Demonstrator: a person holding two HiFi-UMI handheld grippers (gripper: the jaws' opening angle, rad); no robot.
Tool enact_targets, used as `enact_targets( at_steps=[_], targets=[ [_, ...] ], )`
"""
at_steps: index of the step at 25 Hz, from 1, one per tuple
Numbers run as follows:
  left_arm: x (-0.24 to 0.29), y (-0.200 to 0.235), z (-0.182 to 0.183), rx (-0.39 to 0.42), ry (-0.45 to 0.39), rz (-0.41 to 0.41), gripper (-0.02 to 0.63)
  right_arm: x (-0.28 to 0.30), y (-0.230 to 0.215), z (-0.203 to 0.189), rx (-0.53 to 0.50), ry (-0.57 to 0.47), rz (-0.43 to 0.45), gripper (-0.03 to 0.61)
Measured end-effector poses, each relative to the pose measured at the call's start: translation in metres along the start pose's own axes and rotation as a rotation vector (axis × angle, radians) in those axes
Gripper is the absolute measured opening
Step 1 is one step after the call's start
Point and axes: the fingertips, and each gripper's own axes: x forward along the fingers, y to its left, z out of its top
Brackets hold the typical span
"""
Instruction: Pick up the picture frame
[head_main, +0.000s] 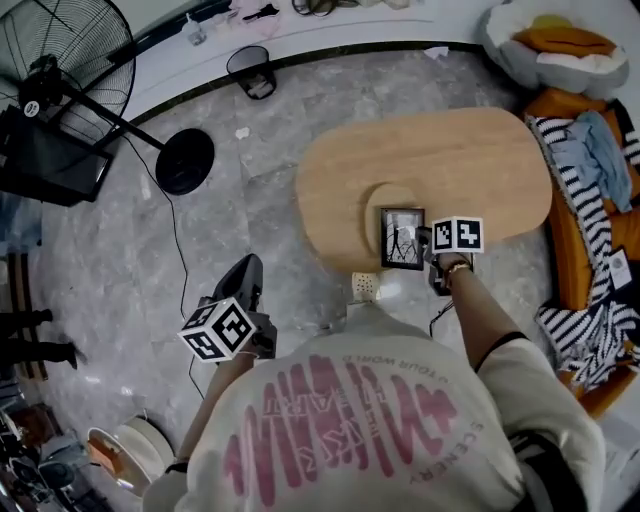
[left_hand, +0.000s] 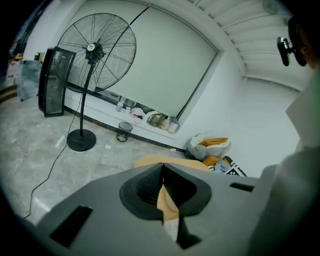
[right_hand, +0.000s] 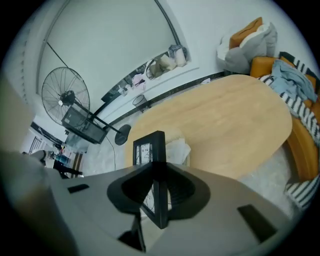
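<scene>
Fingers of right gripper partly closed and clamped on the black side edge of the picture frame.

Held picture frame upright and edge-on in the right gripper view, its glass turned to that view's left. Placed it, by the head view, at the near rim of the oval wooden table; could not tell whether its foot touched the top. Carried left gripper well apart from it, off to the left over the grey stone floor, fingers shut tip to tip and gripping nothing, with only table visible through the slit below the tips. Showed a standing fan and a wire bin by the far wall.
</scene>
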Motion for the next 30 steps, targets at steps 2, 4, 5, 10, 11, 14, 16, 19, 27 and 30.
enact_targets(
  at_steps=[2,4,5,10,11,14,16,19,27,30],
  targets=[
    [-0.006,-0.003,0.001,0.013,-0.012,-0.030,0.005,-0.011,0.009,-0.012,0.026,-0.032,-0.003,0.086],
    [-0.018,0.003,0.001,0.010,-0.023,-0.040,0.005,-0.021,0.024,-0.026,0.050,-0.059,0.002,0.087],
    [-0.026,0.007,0.000,0.003,-0.026,-0.040,0.005,-0.026,0.033,-0.034,0.065,-0.075,0.010,0.086],
    [-0.058,0.010,-0.003,-0.003,-0.036,-0.064,0.005,-0.056,0.078,-0.059,0.088,-0.164,0.056,0.087],
    [-0.062,0.009,-0.002,0.003,-0.040,-0.074,0.005,-0.062,0.088,-0.061,0.088,-0.186,0.066,0.087],
    [-0.073,0.006,0.000,0.021,-0.056,-0.104,0.005,-0.080,0.117,-0.061,0.088,-0.263,0.105,0.087],
    [-0.079,0.005,0.001,0.030,-0.066,-0.119,0.005,-0.094,0.135,-0.060,0.076,-0.316,0.127,0.087],
    [-0.088,0.006,0.008,0.035,-0.087,-0.134,0.005,-0.118,0.162,-0.055,0.056,-0.387,0.157,0.087],
    [-0.113,-0.027,0.038,0.092,-0.162,-0.236,0.005,-0.189,0.222,-0.043,-0.019,-0.567,0.214,0.087],
    [-0.120,-0.051,0.040,0.127,-0.175,-0.283,0.005,-0.215,0.238,-0.041,-0.067,-0.625,0.223,0.087]
  ],
)
